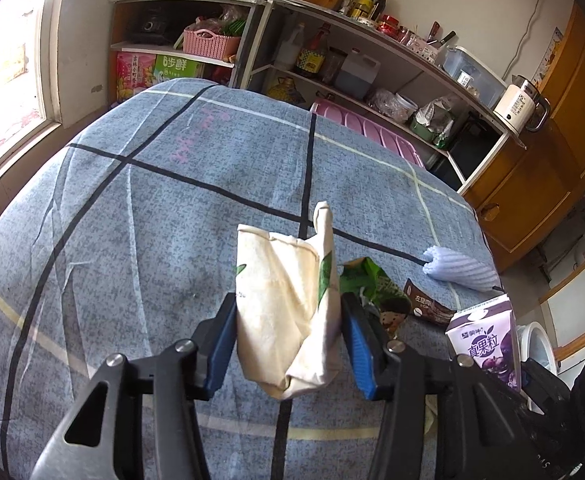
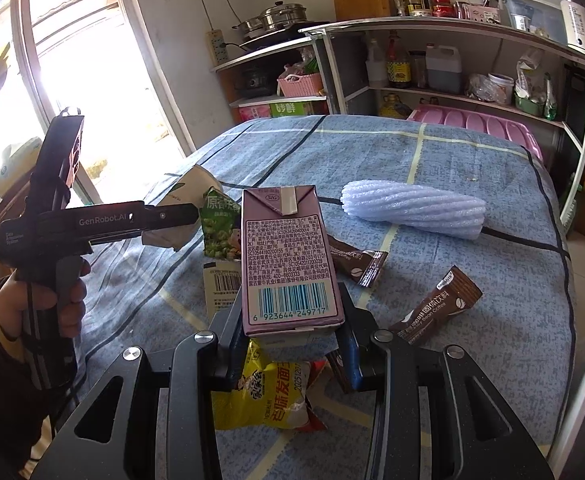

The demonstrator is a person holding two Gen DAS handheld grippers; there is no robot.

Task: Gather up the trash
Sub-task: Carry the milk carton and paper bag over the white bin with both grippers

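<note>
My left gripper (image 1: 288,332) is shut on a crushed white paper cup (image 1: 288,300) with green leaf print, held above the blue checked tablecloth (image 1: 152,220). It shows at the left of the right wrist view (image 2: 168,220). My right gripper (image 2: 288,328) is shut on a purple drink carton (image 2: 288,256), held upright; the carton also shows in the left wrist view (image 1: 488,344). On the cloth lie a green snack bag (image 2: 218,232), a yellow noodle wrapper (image 2: 268,396), two brown coffee sachets (image 2: 436,308) (image 2: 356,260) and a white foam net sleeve (image 2: 412,210).
A white barcode label (image 2: 222,284) lies by the carton. Metal shelves (image 2: 452,28) with bottles, jars and a pink basket (image 2: 300,82) stand behind the table. A pink plastic stool (image 2: 476,124) is at the far edge. A window is at the left.
</note>
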